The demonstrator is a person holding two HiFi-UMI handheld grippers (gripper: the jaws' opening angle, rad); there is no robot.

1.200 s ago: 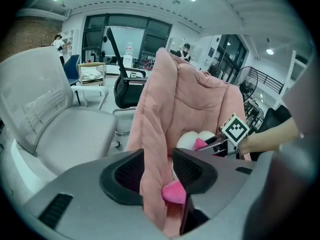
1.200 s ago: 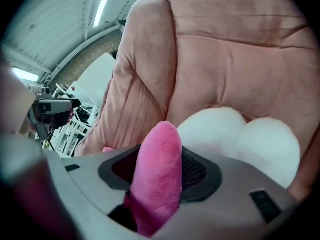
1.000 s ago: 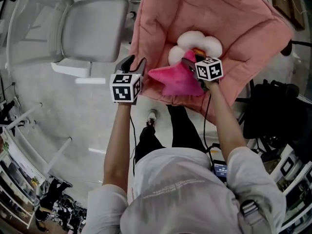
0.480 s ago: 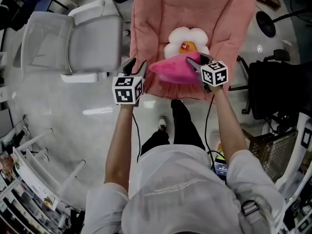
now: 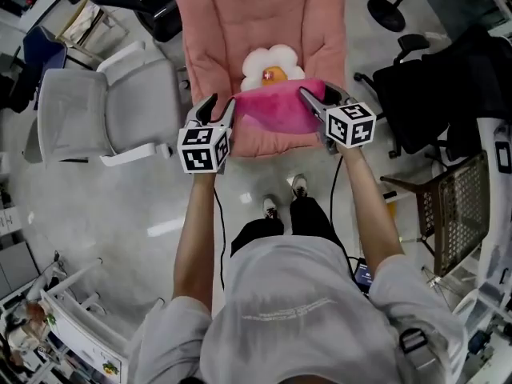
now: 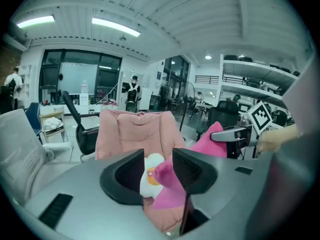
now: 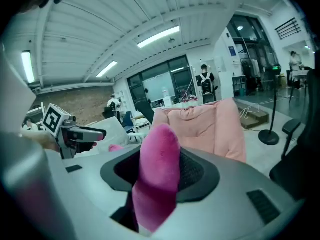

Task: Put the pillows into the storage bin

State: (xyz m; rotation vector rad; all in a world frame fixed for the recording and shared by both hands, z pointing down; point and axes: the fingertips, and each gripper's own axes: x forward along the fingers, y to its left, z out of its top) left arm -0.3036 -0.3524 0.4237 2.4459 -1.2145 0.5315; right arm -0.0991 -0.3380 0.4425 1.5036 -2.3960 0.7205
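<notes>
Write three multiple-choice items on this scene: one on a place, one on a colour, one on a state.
1. Where does the white flower pillow lie?
A. on the grey chair
B. on the pink chair
C. on the floor

2. What colour is the held pillow in the right gripper?
A. bright pink
B. blue
C. green

3. How do the right gripper's jaws stand?
A. wide apart and empty
B. closed on the held pillow
C. closed on nothing

Answers:
1 B: the head view shows it resting on the pink chair's seat, against the backrest.
2 A: both the head view and the right gripper view show bright pink plush.
3 B: the right gripper view shows the pink plush pinched between the two jaws.
</notes>
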